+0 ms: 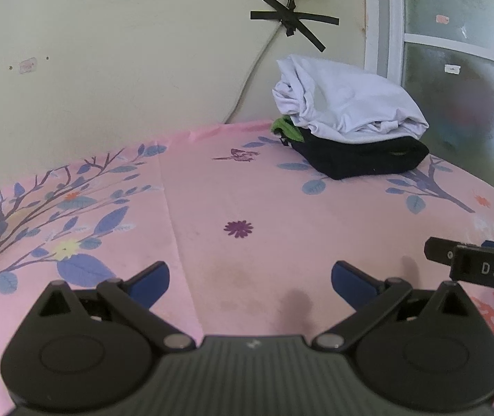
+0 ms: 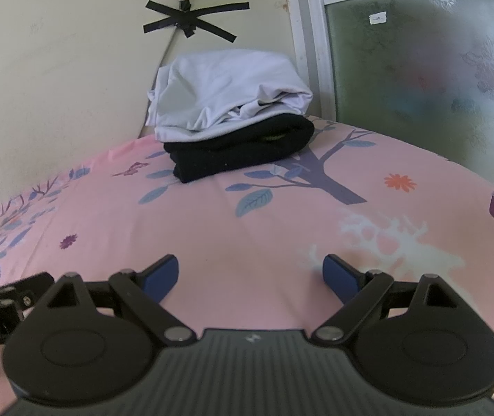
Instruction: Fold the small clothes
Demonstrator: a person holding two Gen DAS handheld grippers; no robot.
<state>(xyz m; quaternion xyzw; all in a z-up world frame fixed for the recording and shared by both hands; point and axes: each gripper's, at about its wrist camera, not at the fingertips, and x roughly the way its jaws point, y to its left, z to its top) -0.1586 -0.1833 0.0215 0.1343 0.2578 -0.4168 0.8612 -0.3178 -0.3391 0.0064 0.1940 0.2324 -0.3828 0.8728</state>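
Observation:
A stack of folded clothes sits at the far side of the pink flowered sheet (image 1: 233,190), near the wall. A white garment (image 1: 347,104) (image 2: 226,86) lies on top of a black one (image 1: 361,159) (image 2: 240,149), with a bit of green cloth (image 1: 283,126) showing at the stack's left. My left gripper (image 1: 250,279) is open over bare sheet, well short of the stack, with nothing between its blue pads. My right gripper (image 2: 250,275) is open as well and holds nothing; the pink sheet (image 2: 281,215) lies beneath it. Each gripper's side shows at the edge of the other's view.
A pale wall (image 1: 108,69) with a cross of black tape (image 1: 293,20), a power plug and a hanging cable stands behind the bed. A white-framed frosted window (image 2: 420,69) rises at the right. The sheet curves away to the left and right edges.

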